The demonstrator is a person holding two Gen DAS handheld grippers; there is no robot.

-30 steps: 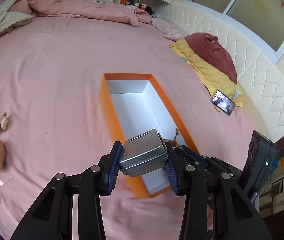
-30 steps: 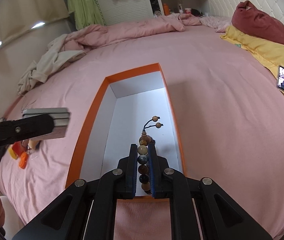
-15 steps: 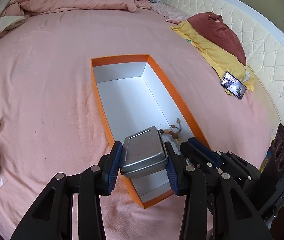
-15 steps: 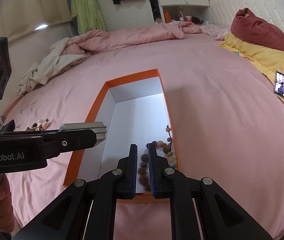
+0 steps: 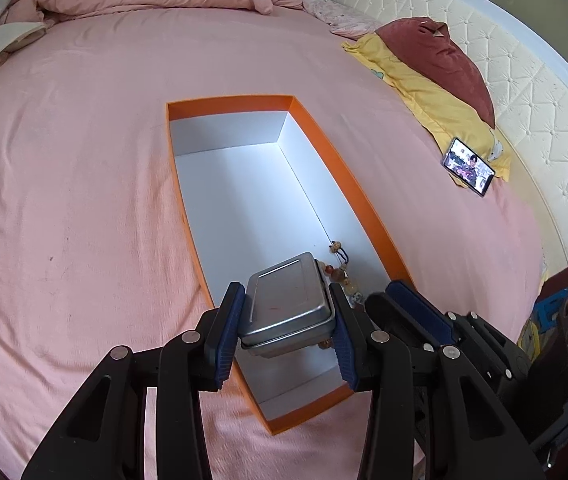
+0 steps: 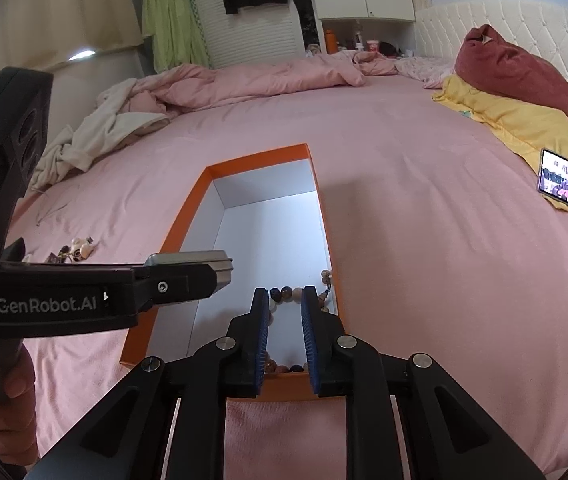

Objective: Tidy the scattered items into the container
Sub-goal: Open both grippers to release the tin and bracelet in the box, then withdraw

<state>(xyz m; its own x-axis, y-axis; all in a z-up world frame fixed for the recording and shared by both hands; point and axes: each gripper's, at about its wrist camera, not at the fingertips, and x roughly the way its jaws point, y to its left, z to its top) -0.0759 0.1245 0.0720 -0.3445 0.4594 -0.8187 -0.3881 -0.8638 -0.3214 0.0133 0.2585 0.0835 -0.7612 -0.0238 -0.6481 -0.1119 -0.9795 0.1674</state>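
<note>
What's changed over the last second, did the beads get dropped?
Yes. The right gripper has just been opening; the bead bracelet it pinched now lies loose in the orange box. The left gripper carried the metal tin farther over the box, grip unchanged. Box unmoved.

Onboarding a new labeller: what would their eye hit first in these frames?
The orange box with its white inside, lying open mid-bed on the pink sheet. The left gripper holds a metal tin over the box's near end. Beside it the right gripper, jaws just opened, stands over a bead bracelet lying in the box.
</note>
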